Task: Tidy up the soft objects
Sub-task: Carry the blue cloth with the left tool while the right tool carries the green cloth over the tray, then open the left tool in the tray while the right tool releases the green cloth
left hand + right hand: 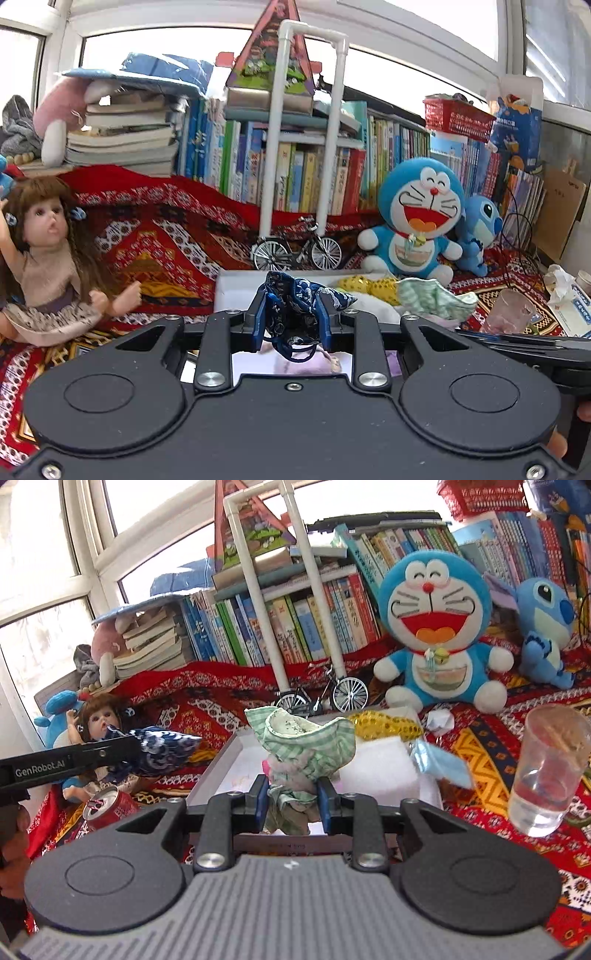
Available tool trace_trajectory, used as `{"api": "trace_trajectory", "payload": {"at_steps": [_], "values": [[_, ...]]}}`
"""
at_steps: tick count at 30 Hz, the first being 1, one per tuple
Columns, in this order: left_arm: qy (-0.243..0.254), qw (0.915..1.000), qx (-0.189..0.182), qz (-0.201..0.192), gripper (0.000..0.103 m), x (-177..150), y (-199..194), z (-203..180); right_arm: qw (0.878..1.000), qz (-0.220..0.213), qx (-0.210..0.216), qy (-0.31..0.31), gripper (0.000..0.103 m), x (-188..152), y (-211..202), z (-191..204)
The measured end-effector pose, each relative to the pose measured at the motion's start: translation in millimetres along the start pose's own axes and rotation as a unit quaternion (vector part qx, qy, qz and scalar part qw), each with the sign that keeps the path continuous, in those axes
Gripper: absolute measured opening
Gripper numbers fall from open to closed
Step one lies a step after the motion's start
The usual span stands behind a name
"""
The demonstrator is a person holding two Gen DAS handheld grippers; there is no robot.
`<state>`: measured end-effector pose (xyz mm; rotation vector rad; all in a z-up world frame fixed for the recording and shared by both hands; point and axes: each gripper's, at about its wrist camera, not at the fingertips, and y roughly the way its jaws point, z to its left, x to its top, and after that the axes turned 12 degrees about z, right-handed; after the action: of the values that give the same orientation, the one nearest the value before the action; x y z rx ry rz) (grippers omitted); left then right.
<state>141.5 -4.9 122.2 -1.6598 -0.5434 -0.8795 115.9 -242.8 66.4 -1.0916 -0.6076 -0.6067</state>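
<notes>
Left claw (291,317) clamped on a navy patterned drawstring pouch (295,299), right claw (291,797) clamped on a green checked cloth hat (306,746), both lifted just above the white tray (221,771), likely for sorting.

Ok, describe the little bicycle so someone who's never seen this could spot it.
Find the big smiling Doraemon plush sitting on the red patterned blanket. To its left, at the foot of the white pipe frame, stands the model bicycle: metal, spoked, the only hard toy among plush neighbours.
</notes>
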Motion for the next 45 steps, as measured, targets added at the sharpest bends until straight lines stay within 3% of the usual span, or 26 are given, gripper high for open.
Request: {"api": "trace_trajectory", "payload": {"at_steps": [6,12,17,29,39,45], "values": [[0.013,0.9999,-0.002,0.009,0.026,-0.4,12.8,-13.1,1.0,0.008,0.003,0.001,0.033,9.1,5.0,-5.9],[-0.007,0.9997,-0.002,0.024,0.026,31.1,32.4,-11.2,0.999,0.028,0.018,0.016,0.033,41.4,16.1,-11.5],[-0.012,0.9983,0.025,0.051,0.027,55.9,56.5,-7.2,0.999,0.044,0.019,0.001,0.033,53.1,28.4,-2.1],[-0.043,0.985,0.067,0.153,0.027,77.1,127.1,-9.8,0.996,0.075,0.0,-0.049,0.028,24.6,74.9,22.0],[-0.041,0.9784,0.096,0.178,0.031,70.6,152.5,-11.3,0.994,0.094,-0.002,-0.047,0.028,8.8,88.5,16.6],[-0.02,0.9821,0.097,0.16,0.04,68.5,143.1,-16.9,0.995,0.086,-0.008,-0.045,0.047,5.2,80.3,14.0]]}}
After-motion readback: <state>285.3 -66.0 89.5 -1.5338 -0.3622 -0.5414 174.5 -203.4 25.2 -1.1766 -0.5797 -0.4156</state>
